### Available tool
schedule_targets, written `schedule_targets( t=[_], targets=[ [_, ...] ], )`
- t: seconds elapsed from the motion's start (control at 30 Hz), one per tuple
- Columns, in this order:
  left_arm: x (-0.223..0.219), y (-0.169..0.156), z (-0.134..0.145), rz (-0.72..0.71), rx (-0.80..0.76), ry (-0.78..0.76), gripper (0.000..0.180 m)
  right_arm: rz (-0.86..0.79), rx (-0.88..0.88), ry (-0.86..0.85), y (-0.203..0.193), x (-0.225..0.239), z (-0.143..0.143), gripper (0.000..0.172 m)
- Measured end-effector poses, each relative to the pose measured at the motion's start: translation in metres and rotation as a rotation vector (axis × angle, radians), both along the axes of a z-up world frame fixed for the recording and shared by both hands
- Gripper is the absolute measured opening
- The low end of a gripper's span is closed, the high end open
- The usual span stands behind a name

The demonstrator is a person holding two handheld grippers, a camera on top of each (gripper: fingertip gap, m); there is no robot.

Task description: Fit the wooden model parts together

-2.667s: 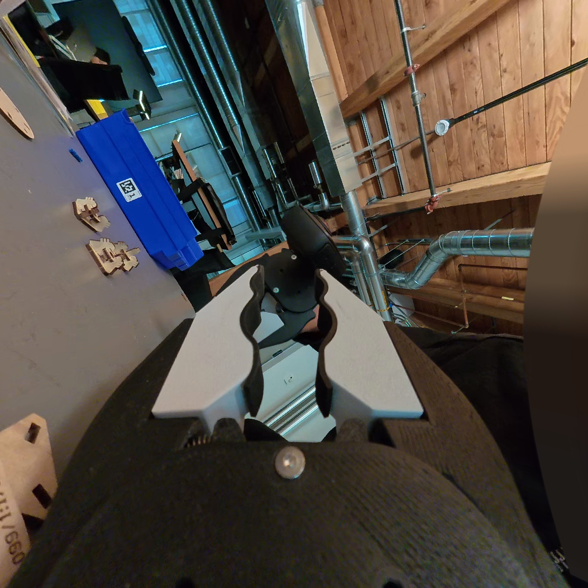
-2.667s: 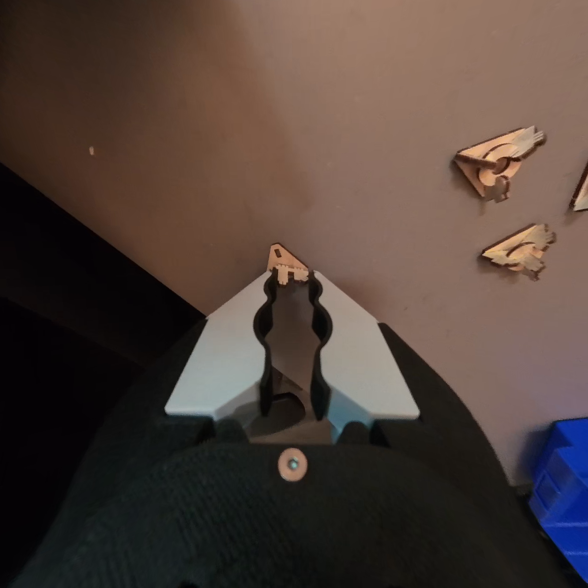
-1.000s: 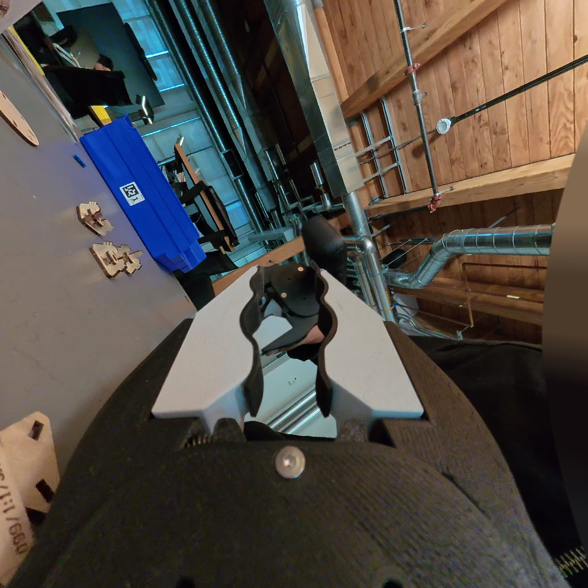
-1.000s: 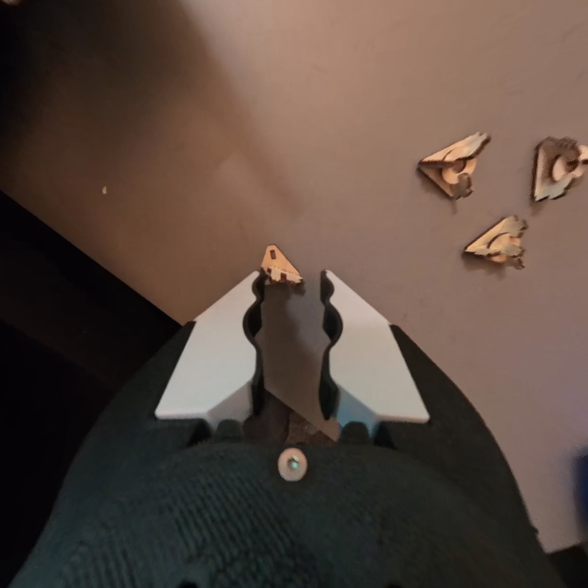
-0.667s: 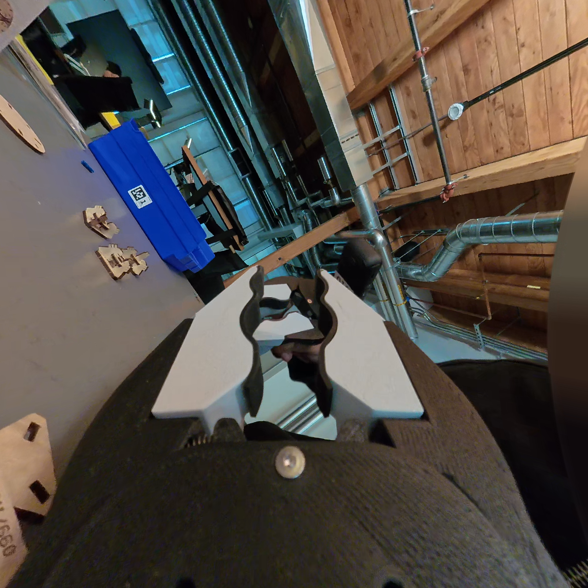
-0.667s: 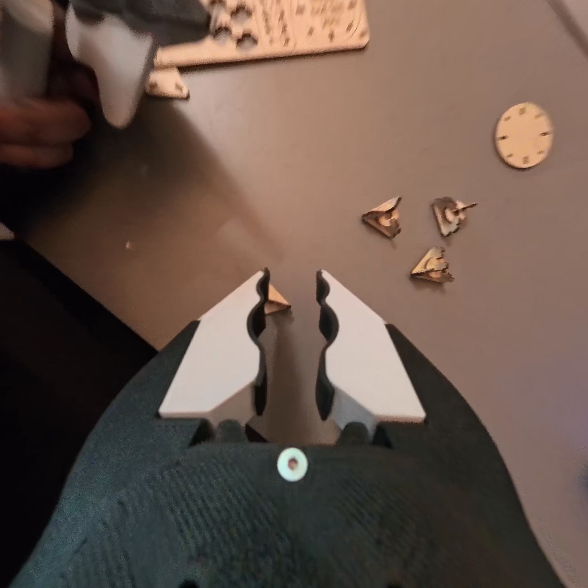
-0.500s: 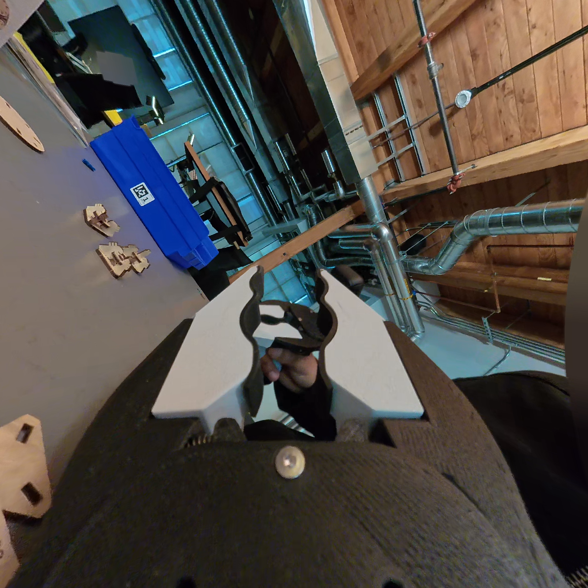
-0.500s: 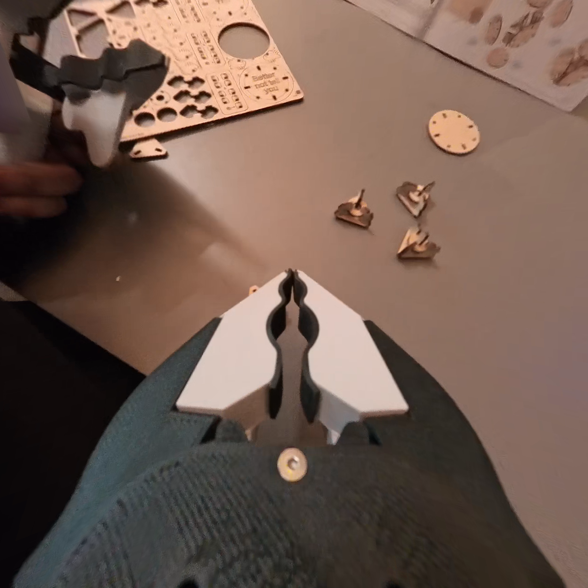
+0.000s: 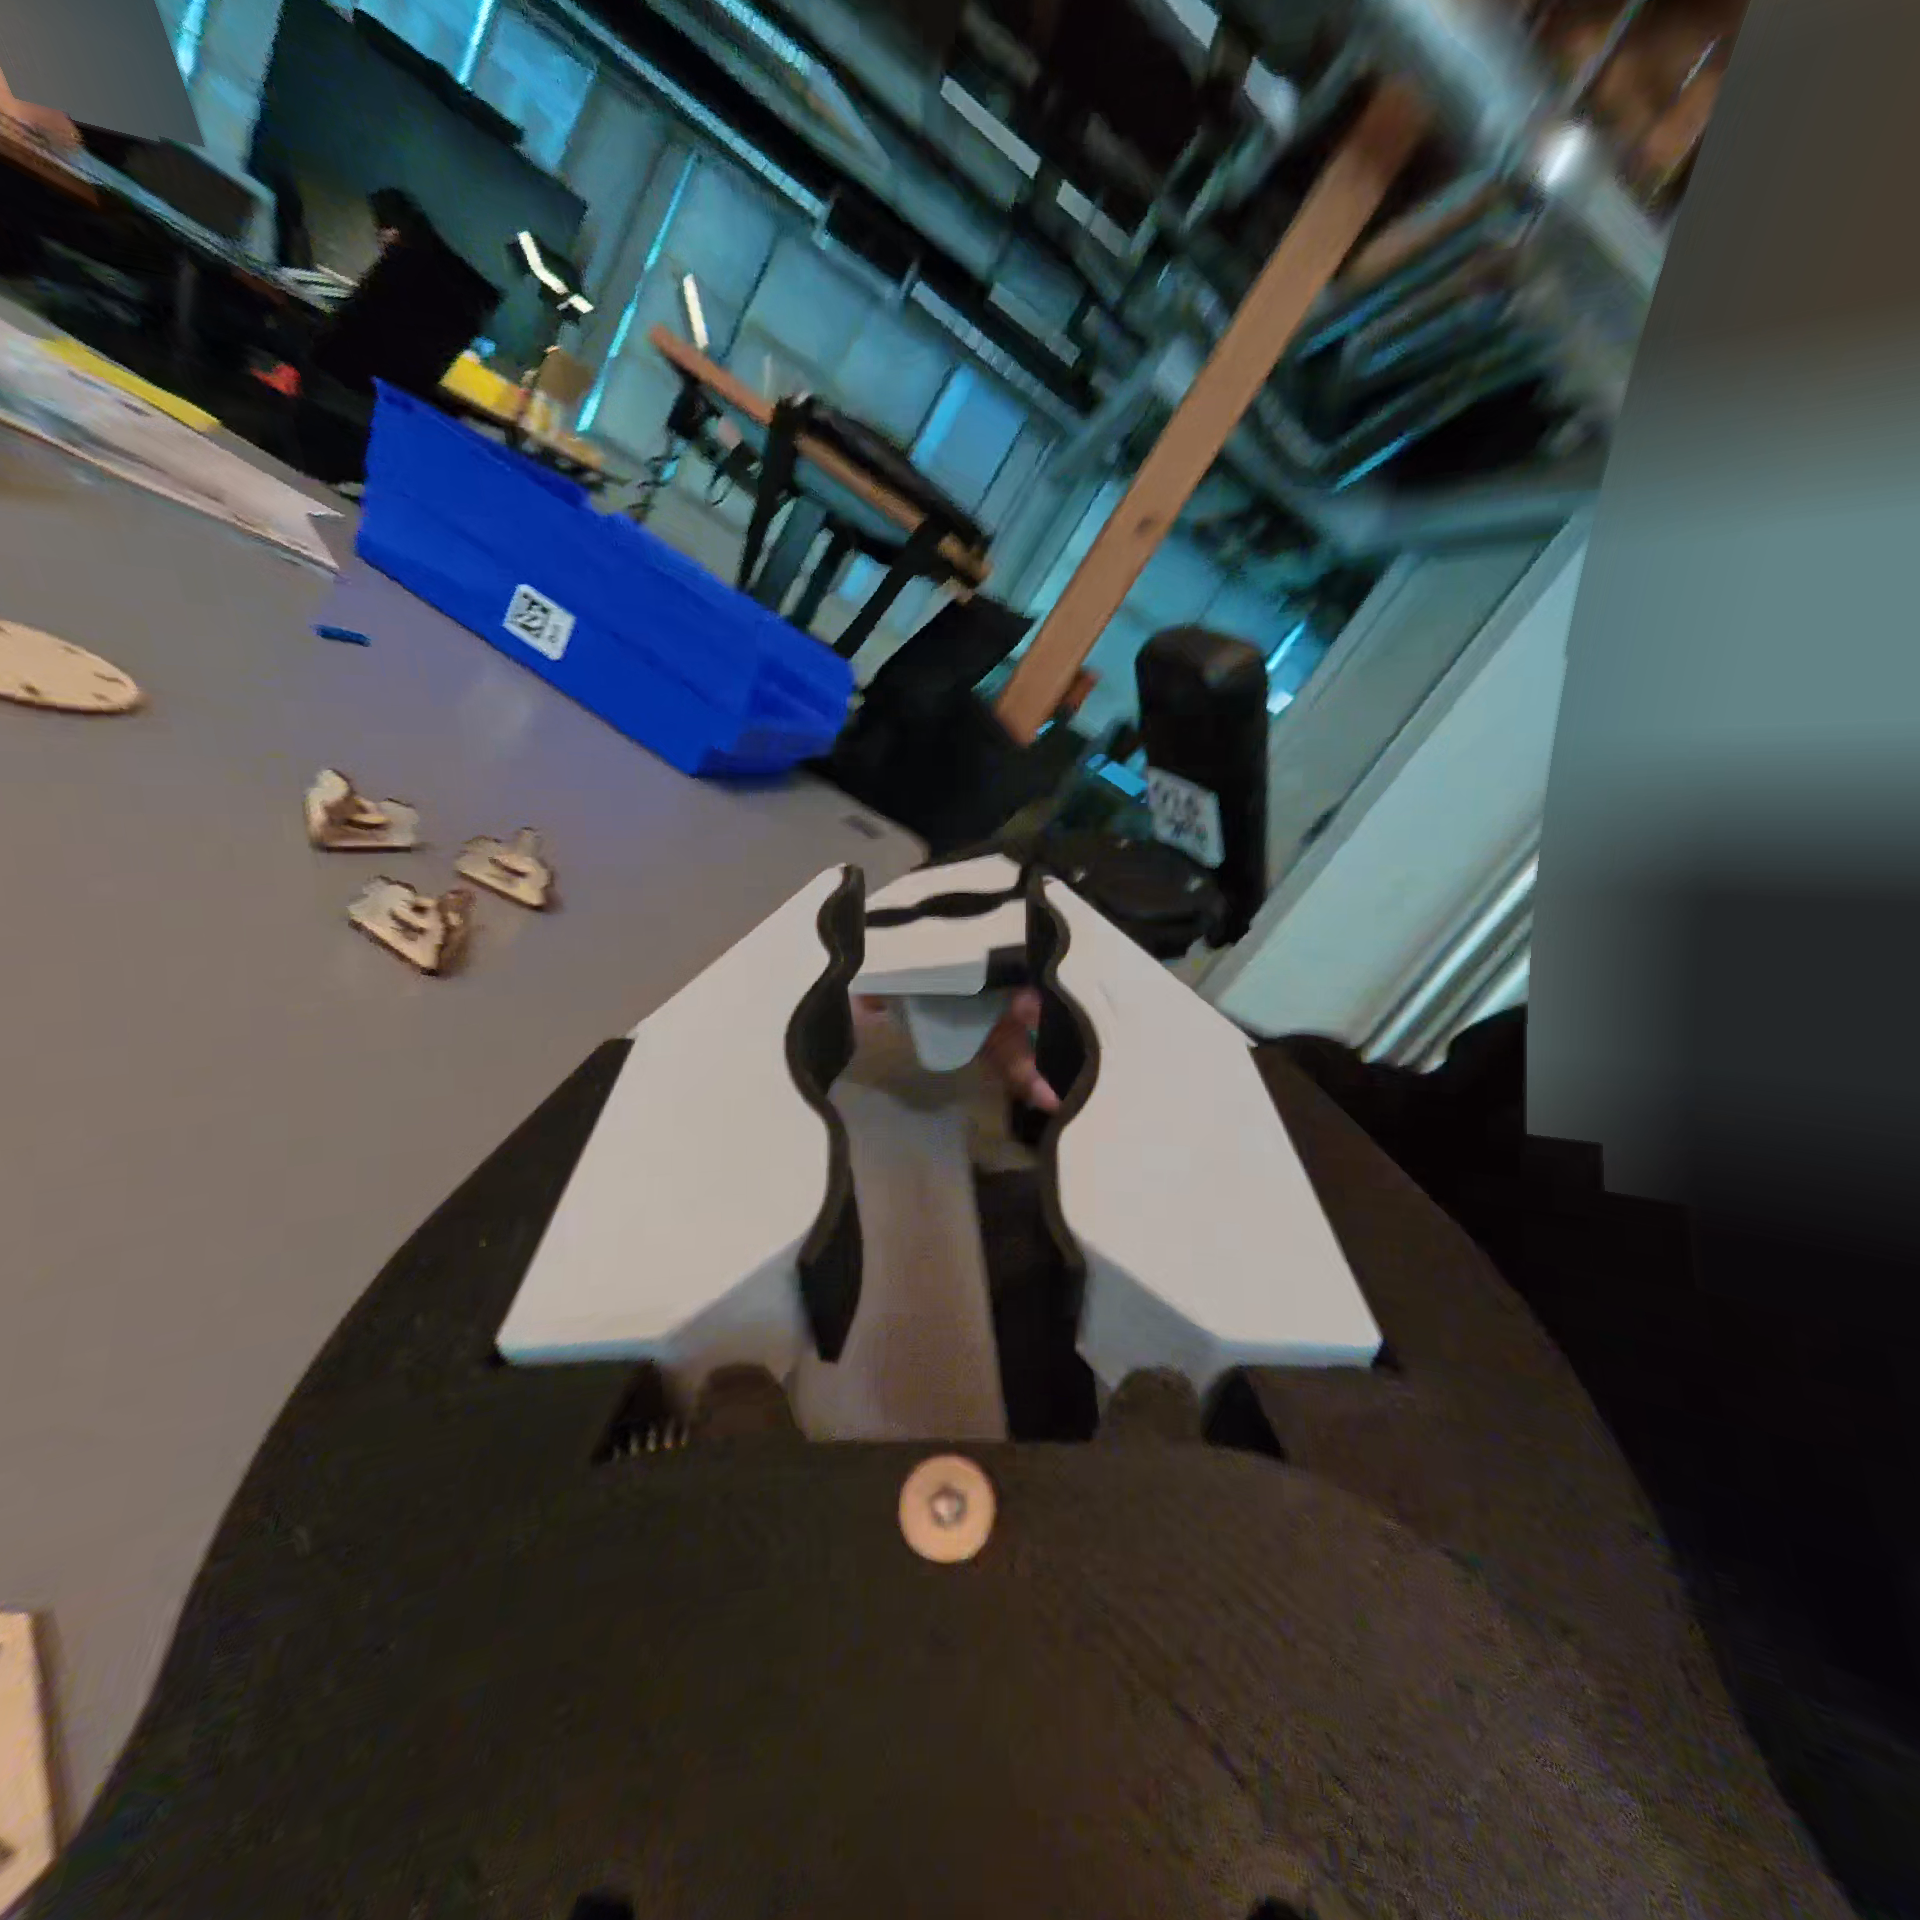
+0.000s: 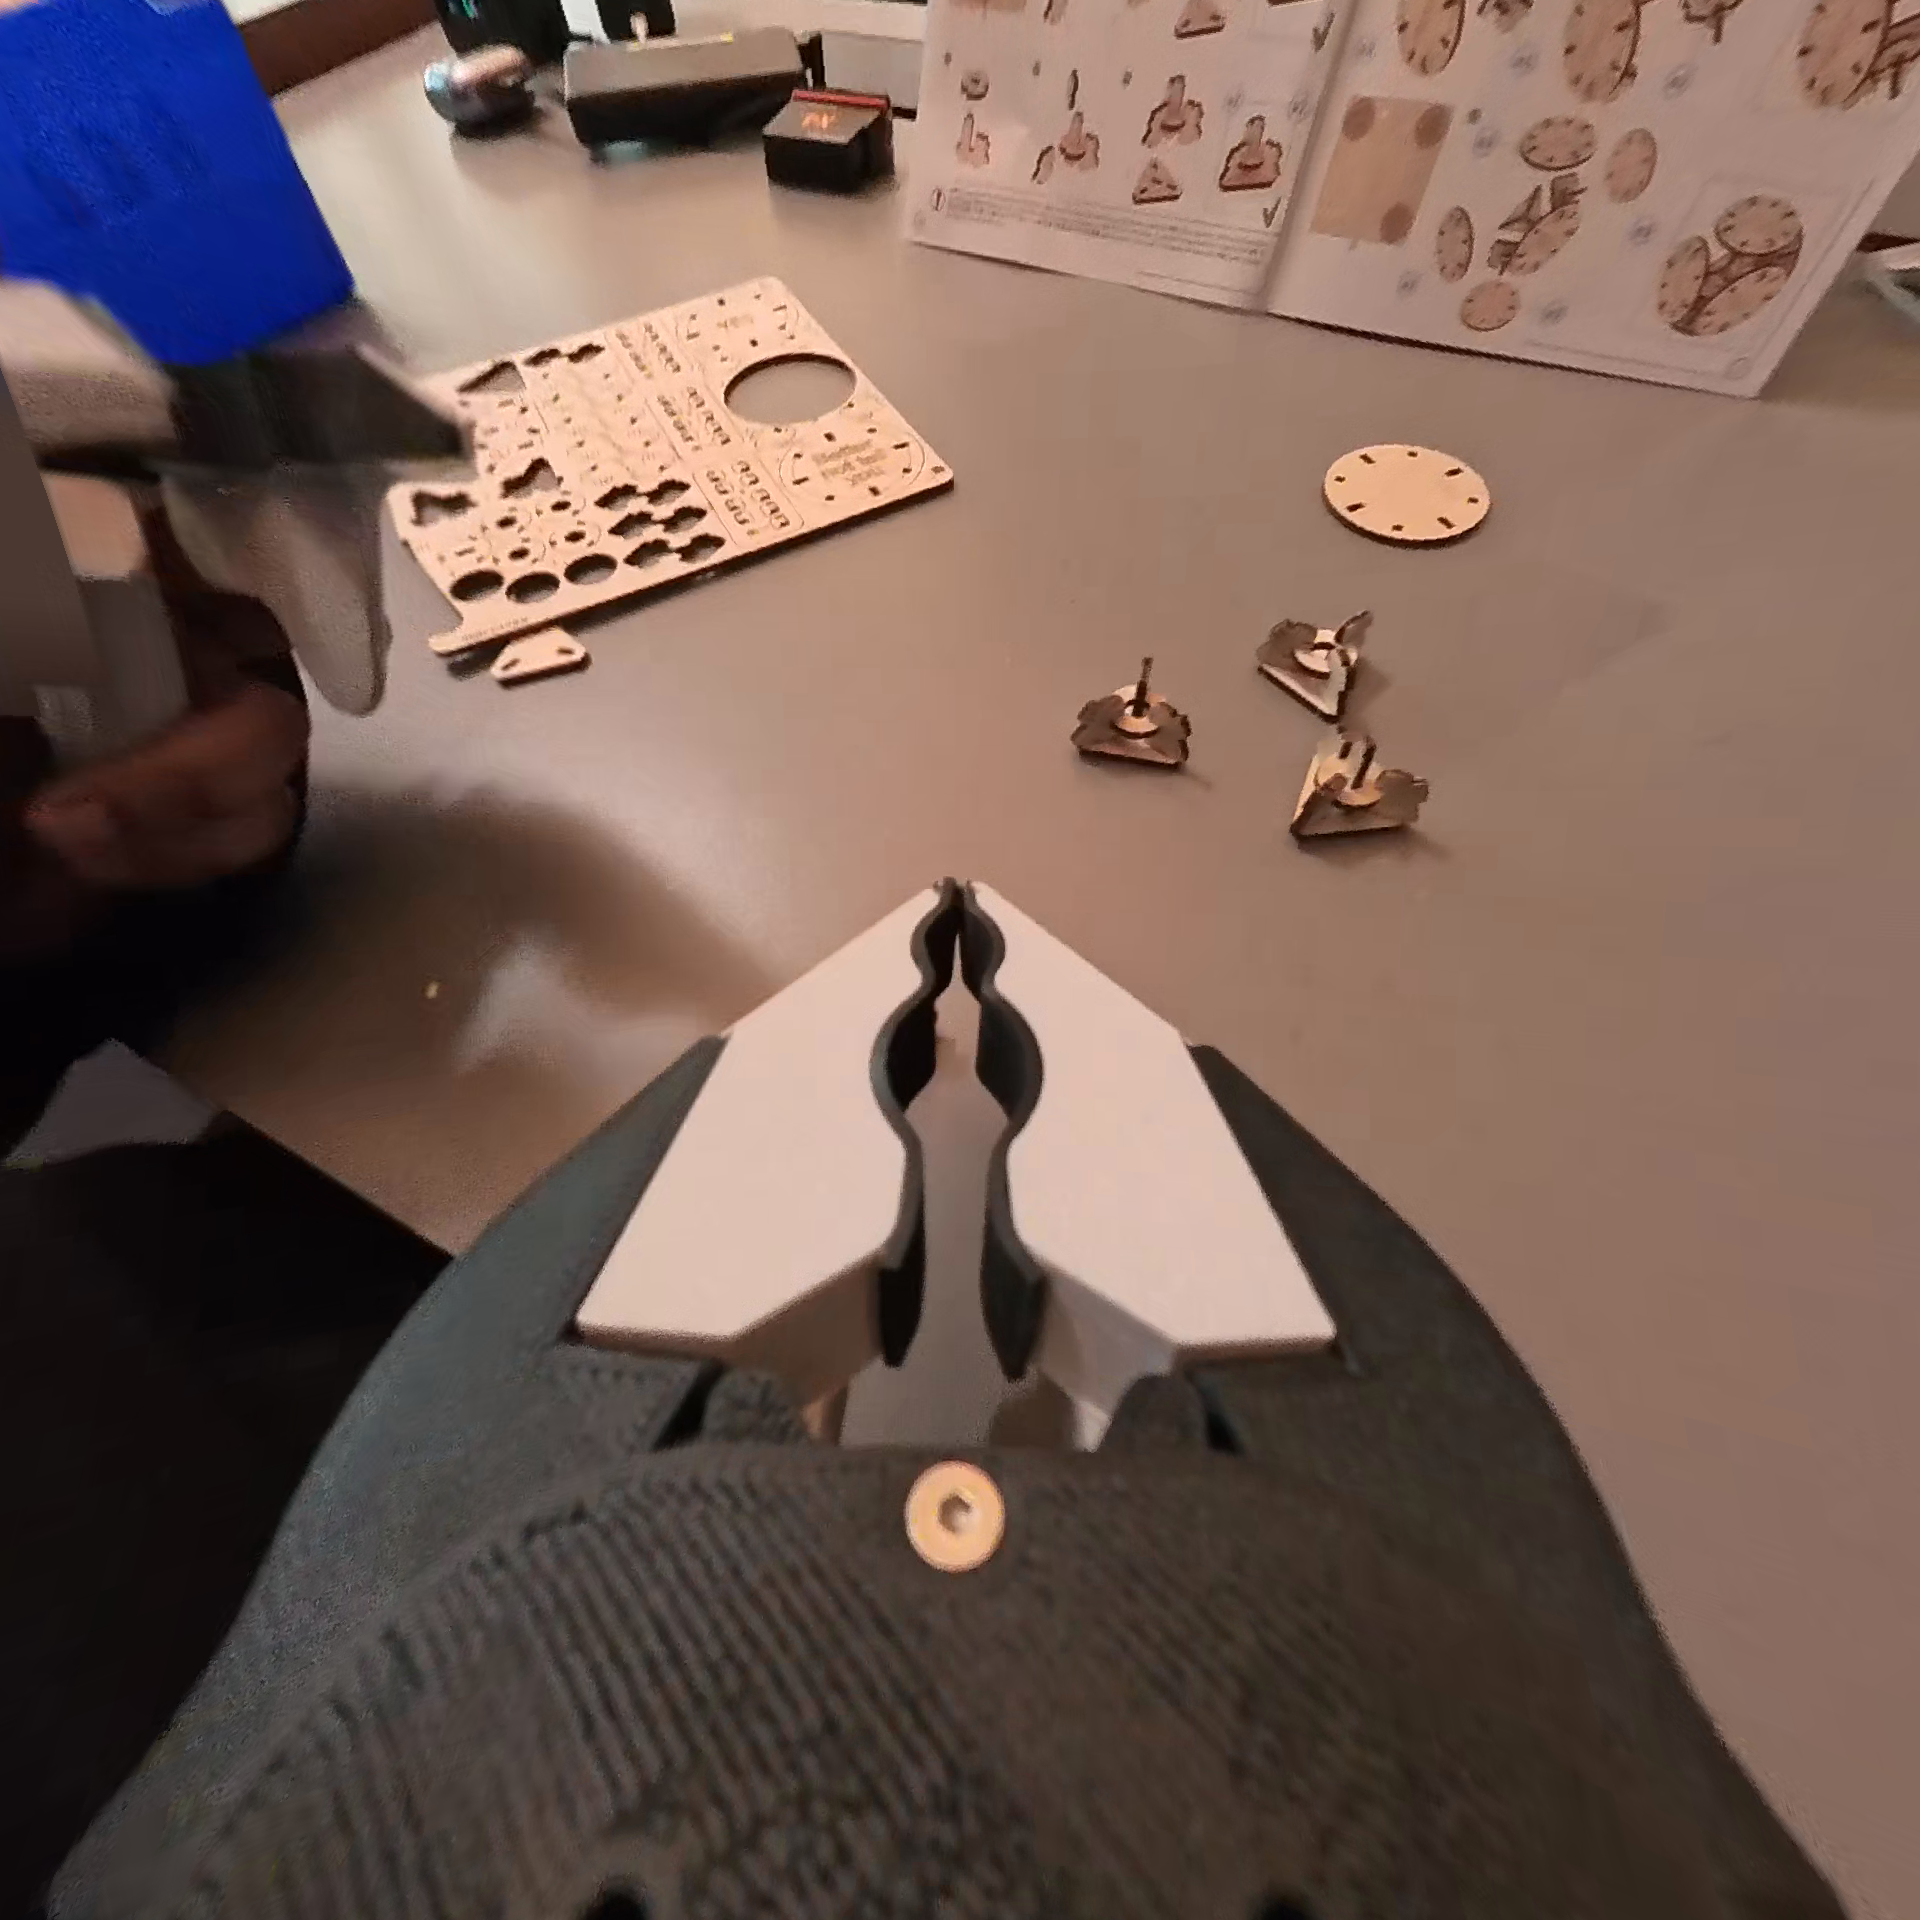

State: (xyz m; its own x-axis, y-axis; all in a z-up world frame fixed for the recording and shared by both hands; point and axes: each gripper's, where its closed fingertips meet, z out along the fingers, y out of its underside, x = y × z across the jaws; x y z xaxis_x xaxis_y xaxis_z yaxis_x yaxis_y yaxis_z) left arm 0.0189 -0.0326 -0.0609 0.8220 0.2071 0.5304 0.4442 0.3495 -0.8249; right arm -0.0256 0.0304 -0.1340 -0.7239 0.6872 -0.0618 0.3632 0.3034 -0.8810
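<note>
both grippers have lifted and swung since the earlier frames. grey table [image 10: 1558,1039] carries the punched wooden sheet [image 10: 665,478], then three small wooden assemblies [image 10: 1132,722]. left gripper [image 9: 940,904] spread, bare; right gripper [image 10: 958,894] pressed together, bare.

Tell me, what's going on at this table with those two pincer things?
A person holds a two-finger gripper in each hand above a grey table. The right gripper is shut, its tips meeting above the table. The left gripper is open with nothing between its fingers. Small wooden kit pieces, a punched-out wooden sheet and an instruction leaflet lie around.
</note>
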Motion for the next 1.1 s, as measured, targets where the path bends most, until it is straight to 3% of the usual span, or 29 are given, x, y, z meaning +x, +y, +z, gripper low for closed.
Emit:
schedule_targets(
  t=[0.17, 0.33, 0.43, 0.5, 0.6, 0.8, 1.1],
  targets=[
    [0.000, 0.022, -0.020, 0.127, -0.327, 0.160, 0.025, 0.053, 0.015, 0.014, 0.000, -0.001, -0.003, 0.000],
    [0.005, 0.039, -0.027, 0.193, -0.483, 0.265, 0.023, 0.130, 0.033, 0.136, 0.005, -0.002, 0.004, 0.000],
    [0.000, 0.052, -0.037, 0.192, -0.598, 0.298, 0.023, 0.247, 0.005, 0.061, 0.000, 0.015, -0.007, 0.000],
    [-0.008, 0.059, -0.047, 0.182, -0.696, 0.340, 0.022, 0.240, 0.059, 0.046, 0.008, 0.012, -0.016, 0.000],
    [-0.021, 0.060, -0.060, 0.195, -0.827, 0.380, 0.014, 0.260, 0.024, 0.048, 0.011, 0.012, -0.008, 0.000],
    [-0.015, 0.050, -0.067, 0.248, -0.941, 0.485, 0.003, 0.309, 0.052, -0.005, -0.001, 0.011, -0.021, 0.000],
    [-0.019, 0.050, -0.085, 0.323, -1.151, 0.590, 0.002, 0.326, 0.092, 0.121, -0.007, 0.008, -0.012, 0.000]
  ],
)
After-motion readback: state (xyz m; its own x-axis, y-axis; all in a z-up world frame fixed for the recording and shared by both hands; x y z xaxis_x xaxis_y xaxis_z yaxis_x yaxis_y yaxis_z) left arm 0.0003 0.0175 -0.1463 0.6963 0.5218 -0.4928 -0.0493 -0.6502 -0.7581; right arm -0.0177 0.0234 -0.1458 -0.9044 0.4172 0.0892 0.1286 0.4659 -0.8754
